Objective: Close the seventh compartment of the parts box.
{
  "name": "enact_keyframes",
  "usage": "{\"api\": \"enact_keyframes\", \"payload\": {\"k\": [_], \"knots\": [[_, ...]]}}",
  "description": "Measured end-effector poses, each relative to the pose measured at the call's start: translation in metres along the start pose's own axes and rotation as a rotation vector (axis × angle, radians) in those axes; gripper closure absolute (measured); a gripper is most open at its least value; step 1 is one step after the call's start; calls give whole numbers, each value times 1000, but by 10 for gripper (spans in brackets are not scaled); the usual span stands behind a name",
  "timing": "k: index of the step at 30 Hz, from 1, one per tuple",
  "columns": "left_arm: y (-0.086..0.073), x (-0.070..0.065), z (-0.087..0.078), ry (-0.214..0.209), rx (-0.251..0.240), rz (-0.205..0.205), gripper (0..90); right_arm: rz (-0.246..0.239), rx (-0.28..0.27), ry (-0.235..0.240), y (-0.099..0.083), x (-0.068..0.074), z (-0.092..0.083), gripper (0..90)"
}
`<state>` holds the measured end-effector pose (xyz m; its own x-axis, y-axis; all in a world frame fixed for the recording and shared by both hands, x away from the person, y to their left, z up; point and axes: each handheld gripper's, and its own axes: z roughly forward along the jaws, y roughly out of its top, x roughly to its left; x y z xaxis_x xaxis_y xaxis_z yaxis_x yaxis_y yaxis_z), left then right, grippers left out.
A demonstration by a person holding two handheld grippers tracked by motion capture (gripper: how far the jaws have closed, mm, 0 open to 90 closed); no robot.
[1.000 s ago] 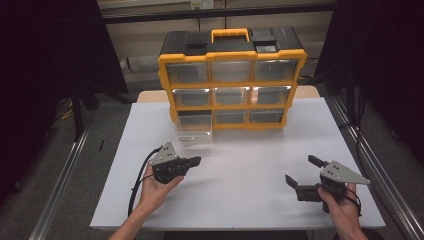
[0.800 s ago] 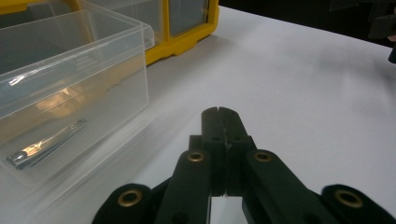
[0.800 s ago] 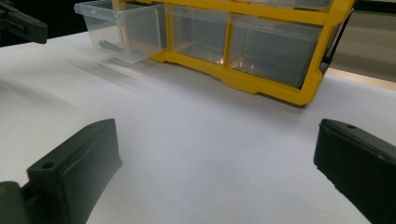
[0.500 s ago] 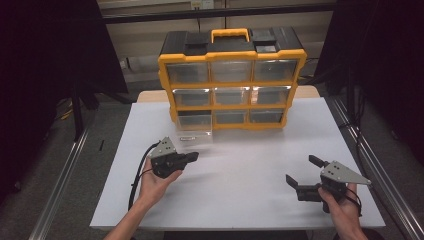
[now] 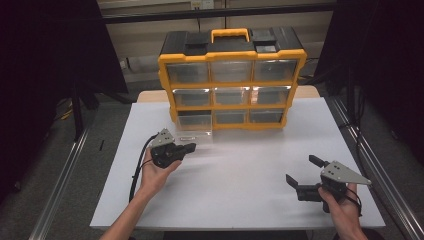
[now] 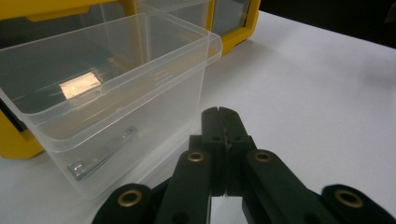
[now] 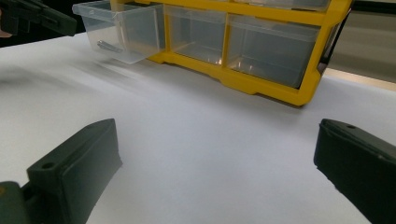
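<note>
A yellow organizer point(image 5: 231, 80) with clear drawers stands at the back of the white table point(image 5: 240, 180). Its bottom-left drawer point(image 5: 194, 134) is pulled out; in the left gripper view the clear drawer point(image 6: 107, 88) holds a small metal piece point(image 6: 100, 156). My left gripper point(image 5: 190, 147) is shut with nothing in it, its tips point(image 6: 219, 113) just beside the drawer's front corner. My right gripper point(image 5: 301, 171) rests open near the table's front right, far from the organizer point(image 7: 280, 51). Its jaws stand wide apart point(image 7: 217, 158) over bare table.
The right gripper view has the pulled-out drawer point(image 7: 121, 32) at the upper left, with the left gripper point(image 7: 42, 18) next to it. A black cable point(image 5: 140, 167) trails from the left gripper. Metal rails point(image 5: 60, 185) run along both table sides.
My left gripper has moved a little forward, closer to the pulled-out drawer. The right gripper has stayed where it was.
</note>
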<state>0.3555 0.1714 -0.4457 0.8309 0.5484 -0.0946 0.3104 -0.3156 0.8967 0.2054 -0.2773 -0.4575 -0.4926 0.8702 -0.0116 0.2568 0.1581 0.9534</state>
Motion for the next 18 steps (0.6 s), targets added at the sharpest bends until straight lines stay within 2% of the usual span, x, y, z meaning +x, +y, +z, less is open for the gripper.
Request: {"api": "enact_keyframes", "payload": {"k": [1, 3, 4, 5, 6, 7, 9, 10, 11, 15, 16, 18], "knots": [[0, 1, 0, 7, 2, 4, 900, 0, -1, 1, 0, 0, 0, 1], [1, 2, 1, 2, -18, -22, 900, -2, -2, -5, 0, 0, -1, 1], [2, 5, 1, 12, -9, -5, 900, 0, -2, -4, 0, 0, -1, 1], [2, 5, 1, 12, -9, -5, 900, 0, -2, -4, 0, 0, -1, 1], [3, 6, 1, 30, 3, 5, 900, 0, -2, -5, 0, 0, -1, 1], [3, 6, 2, 24, 2, 5, 900, -1, 0, -2, 0, 0, 0, 1], [3, 8, 4, 26, 8, 6, 900, -4, -1, -1, 0, 0, 0, 1], [3, 8, 5, 43, 13, 7, 900, -4, -3, 3, 0, 0, 0, 2], [3, 9, 7, 34, 16, 7, 900, -2, -2, 0, 0, 0, 0, 1], [4, 12, 6, 57, 16, 1, 900, -1, -9, 1, 1, 0, -1, 4], [4, 12, 6, 49, 8, -5, 900, 0, -9, 2, 1, 1, -1, 4], [4, 14, 5, 71, 7, -11, 900, 0, -10, 0, 1, 1, -1, 4]]}}
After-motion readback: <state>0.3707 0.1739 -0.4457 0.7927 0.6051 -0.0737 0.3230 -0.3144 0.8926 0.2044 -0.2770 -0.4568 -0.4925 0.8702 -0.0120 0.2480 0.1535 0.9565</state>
